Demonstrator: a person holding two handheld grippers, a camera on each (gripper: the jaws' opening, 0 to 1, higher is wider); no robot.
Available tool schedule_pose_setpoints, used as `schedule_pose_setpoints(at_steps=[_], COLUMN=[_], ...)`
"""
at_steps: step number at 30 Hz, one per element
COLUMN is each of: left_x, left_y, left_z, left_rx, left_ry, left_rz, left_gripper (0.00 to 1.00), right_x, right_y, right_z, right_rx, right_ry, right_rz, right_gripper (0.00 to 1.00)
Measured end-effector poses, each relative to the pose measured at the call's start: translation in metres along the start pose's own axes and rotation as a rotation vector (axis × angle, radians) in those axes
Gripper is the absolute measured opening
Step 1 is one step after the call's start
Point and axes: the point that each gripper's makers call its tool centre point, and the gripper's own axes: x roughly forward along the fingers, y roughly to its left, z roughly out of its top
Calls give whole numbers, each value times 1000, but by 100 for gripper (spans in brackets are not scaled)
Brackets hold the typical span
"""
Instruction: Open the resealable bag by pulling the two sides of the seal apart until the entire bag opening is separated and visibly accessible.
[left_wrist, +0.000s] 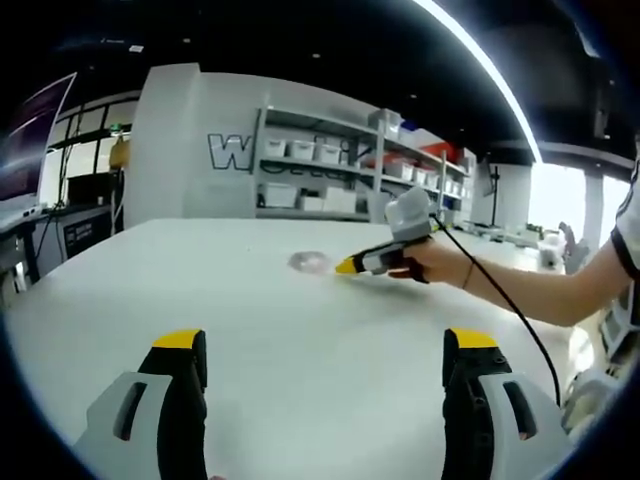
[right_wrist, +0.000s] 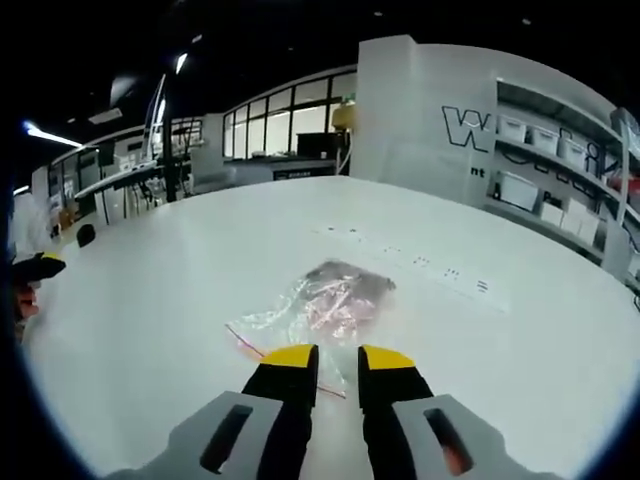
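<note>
In the left gripper view, the left tongs (left_wrist: 325, 345) rise from the bottom edge with their yellow-tipped jaws spread wide apart and nothing between them, held above the white bench (left_wrist: 250, 330). Beyond them, towards the middle of the bench, the resealable bag (left_wrist: 308, 262) lies flat as a small, pale, shiny patch; its detail is too small to make out here. Just to the right of the bag, the right tongs (left_wrist: 347, 266) reach in from the right with their yellow tips at the edge of the bag, held by a person's hand (left_wrist: 432, 262) on a bare forearm, with a black cable (left_wrist: 500, 295) trailing from the tool. Behind the bench stand shelves (left_wrist: 340, 170) with white bins along a pale wall.

In the right gripper view, the left tongs (right_wrist: 40, 266) show as a dark, yellow-tipped shape at the far left edge, well apart from the bag. In the middle, the clear bag (right_wrist: 320, 305) lies flat on the bench (right_wrist: 150, 300), holding something pinkish and dark, and a red seal line (right_wrist: 250, 342) runs along its near edge. The right tongs (right_wrist: 338, 362) sit just above that near edge, their jaws drawn close together with only a narrow gap; whether they touch the plastic cannot be told.
</note>
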Motion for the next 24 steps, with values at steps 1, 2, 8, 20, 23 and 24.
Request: schedule_pose_setpoints(at_steps=[1, 2, 8, 20, 23, 24], left_x=[0, 0, -1, -3, -3, -3], left_y=[0, 0, 1, -2, -2, -3], left_z=[0, 0, 0, 0, -1, -1], left_rx=[-2, -3, -3, -4, -3, -5], left_ry=[1, 2, -1, -4, 2, 0], left_rz=[-1, 0, 2, -3, -2, -3], left_gripper=[97, 97, 97, 96, 96, 96], right_x=[0, 0, 1, -2, -4, -4], right_y=[0, 0, 2, 10, 15, 15], right_z=[0, 1, 3, 5, 5, 5], right_rx=[4, 9, 17, 42, 75, 83], right_ry=[-3, -12, -23, -44, -52, -55], right_rz=[0, 0, 3, 34, 60, 64], right_gripper=[10, 8, 4, 0, 0, 0])
